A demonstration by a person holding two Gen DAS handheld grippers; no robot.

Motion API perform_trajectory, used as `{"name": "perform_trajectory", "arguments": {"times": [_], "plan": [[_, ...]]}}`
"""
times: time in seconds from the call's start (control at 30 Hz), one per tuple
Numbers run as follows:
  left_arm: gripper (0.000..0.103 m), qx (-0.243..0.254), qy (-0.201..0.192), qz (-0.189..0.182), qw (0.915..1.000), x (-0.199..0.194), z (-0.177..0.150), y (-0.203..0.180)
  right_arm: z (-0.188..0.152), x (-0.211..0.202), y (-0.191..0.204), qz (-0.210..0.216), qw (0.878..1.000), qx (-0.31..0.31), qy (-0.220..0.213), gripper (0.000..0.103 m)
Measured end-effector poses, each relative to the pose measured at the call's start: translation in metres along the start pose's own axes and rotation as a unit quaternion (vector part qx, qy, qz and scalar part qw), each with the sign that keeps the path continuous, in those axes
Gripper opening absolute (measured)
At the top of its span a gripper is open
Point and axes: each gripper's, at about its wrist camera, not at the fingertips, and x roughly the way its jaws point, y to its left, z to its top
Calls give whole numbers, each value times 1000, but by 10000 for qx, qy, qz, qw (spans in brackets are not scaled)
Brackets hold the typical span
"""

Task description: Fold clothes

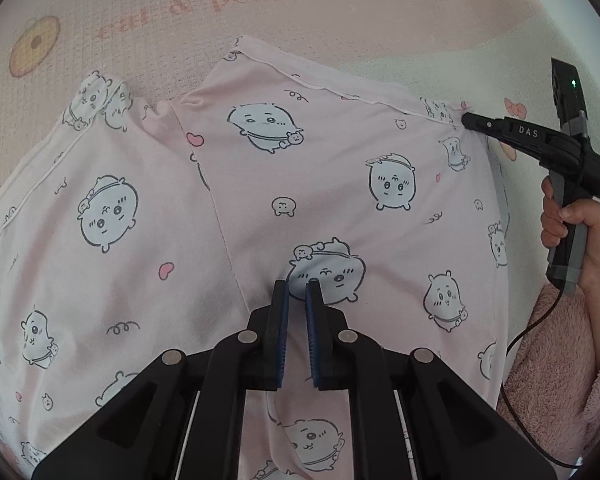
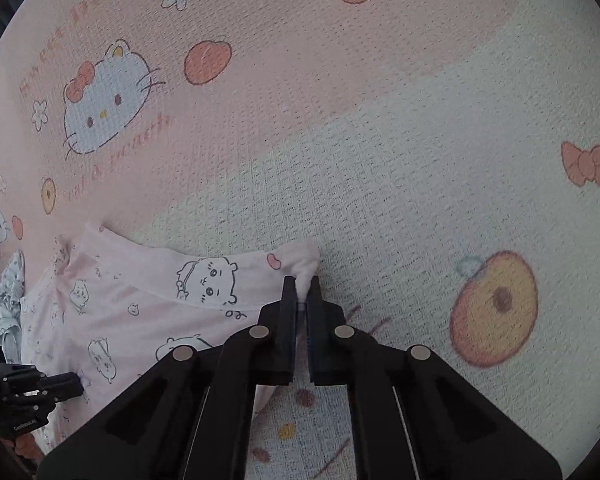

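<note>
Right wrist view shows our right gripper point(image 2: 302, 294) pinching a corner of the soft, light pink cartoon-print cotton garment point(image 2: 140, 304) at lower left, best held by hems, while our left gripper point(image 1: 296, 300) looks nearly closed, apparently empty.
</note>
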Motion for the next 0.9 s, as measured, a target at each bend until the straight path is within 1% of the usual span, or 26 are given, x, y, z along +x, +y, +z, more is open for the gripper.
{"name": "perform_trajectory", "arguments": {"times": [0.03,0.07,0.1,0.13,0.2,0.23,0.27,0.3,0.33,0.37,0.43,0.47,0.53,0.6,0.63,0.7,0.73,0.8,0.87,0.9], "plan": [[10,115,-82,62,9999,-4,-3,-6,0,-2,-3,40,9999,144,33,3],[10,259,-224,79,9994,-9,-5,-14,-1,-5,-5,80,9995,288,65,7],[10,385,-353,42,9986,-12,-5,-23,-2,-9,-7,93,9990,426,77,9],[10,470,-430,-28,9980,-14,-6,-31,-8,-22,-7,-51,9986,525,-39,14],[10,622,-392,-174,9971,-9,-8,-47,-19,-47,-6,-295,9967,707,-258,16],[10,715,-320,-212,9967,-4,-9,-55,-27,-56,5,-127,9971,685,-291,16],[10,797,-169,-54,9967,5,-12,-63,-34,-66,15,40,9973,663,-323,18],[10,818,-103,96,9966,7,-17,-66,-43,-74,26,237,9970,657,-322,19],[11,825,-59,234,9963,7,-22,-67,-58,-73,37,586,9955,743,-107,22],[11,833,-16,372,9958,7,-27,-69,-76,-68,49,804,9932,814,197,22],[11,656,31,640,9958,-9,-43,-65,-113,-57,71,1187,9853,935,799,22],[11,595,-51,657,9960,-20,-54,-62,-132,-51,84,1064,9849,873,1049,22],[12,487,-261,641,9964,-45,-79,-55,-162,-49,103,805,9868,639,1249,23],[13,287,-182,616,9975,-55,-104,-42,-179,-54,120,744,9884,329,1278,23],[13,199,-124,661,9975,-58,-114,-31,-184,-55,129,711,9889,136,1296,23],[13,-101,106,773,9969,-55,-136,-5,-195,-56,143,544,9896,-293,1297,24],[13,-169,101,812,9965,-55,-145,0,-201,-59,146,443,9904,-485,1217,24],[13,-266,36,883,9957,-54,-165,7,-207,-64,148,223,9914,-576,1152,24],[13,-389,58,965,9946,-58,-180,9,-212,-70,150,3,9919,-666,1086,24],[13,-455,5,939,9945,-63,-187,10,-216,-73,151,-101,9919,-727,1039,24]]}}
